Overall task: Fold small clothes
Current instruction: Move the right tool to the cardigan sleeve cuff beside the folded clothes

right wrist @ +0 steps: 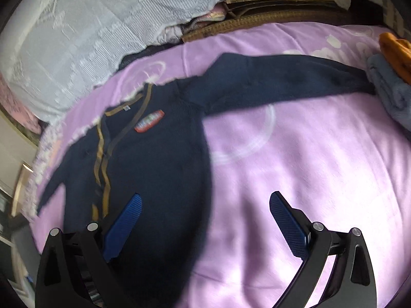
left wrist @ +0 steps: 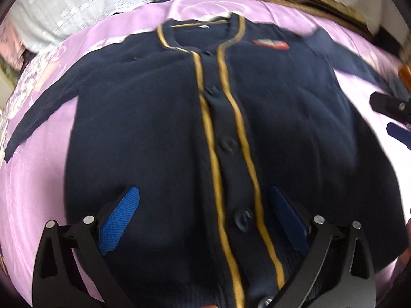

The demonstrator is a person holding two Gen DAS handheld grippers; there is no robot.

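A small navy cardigan (left wrist: 154,128) with yellow trim, dark buttons and a red chest badge lies flat, front up, on a lilac sheet (left wrist: 41,179); both sleeves are spread out. My left gripper (left wrist: 203,192) is open above its lower front, fingers either side of the button strip. The cardigan also shows in the right wrist view (right wrist: 159,159), its right sleeve (right wrist: 282,77) stretched out. My right gripper (right wrist: 205,197) is open and empty over the cardigan's right edge; it shows at the right edge of the left wrist view (left wrist: 393,118).
White lace fabric (right wrist: 90,25) and a brown woven edge (right wrist: 257,20) lie beyond the sheet. A folded grey-blue cloth (right wrist: 390,89) with an orange item (right wrist: 395,51) on it sits at the far right, touching the sleeve cuff.
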